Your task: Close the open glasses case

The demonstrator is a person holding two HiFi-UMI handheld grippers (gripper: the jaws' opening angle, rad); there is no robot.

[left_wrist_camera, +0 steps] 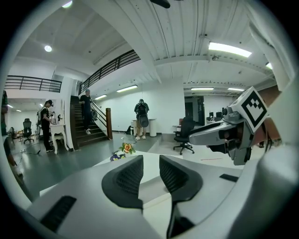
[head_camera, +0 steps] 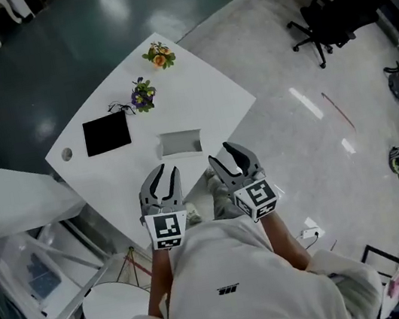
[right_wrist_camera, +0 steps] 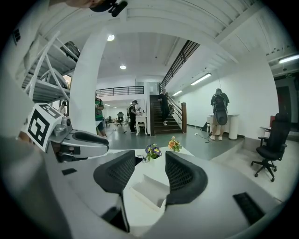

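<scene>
Closest to the head camera, the white shirt [head_camera: 228, 280] of the person carrying the rig is filling the bottom of the frame, with both forearms reaching forward from it. I am watching the left gripper [head_camera: 162, 171] and the right gripper [head_camera: 227, 154] hanging side by side over the near edge of the white table [head_camera: 203, 93], each pointing slightly downward and each showing its marker cube toward the wearer.

Through the left gripper view, the left gripper [left_wrist_camera: 150, 158] is showing only a narrow gap between its ribbed pads, and nothing is sitting in that gap; I am seeing only bare tabletop behind it. Through the right gripper view, the right gripper [right_wrist_camera: 150, 156] is holding its jaws wider apart and gripping nothing.

The glasses case [head_camera: 180, 143] is lying on the table near that edge, just ahead of the two grippers and roughly between them, apart from both. It is white and is standing open, with its lid raised. In the right gripper view the glasses case [right_wrist_camera: 149, 189] is appearing low in the space framed by the jaws, beyond the tips and untouched.

Farther back, a black pad [head_camera: 106, 133] is lying flat to the left of the case, purple flowers [head_camera: 143, 94] are sitting beside it, and orange flowers [head_camera: 159, 56] are sitting near the far corner.
</scene>
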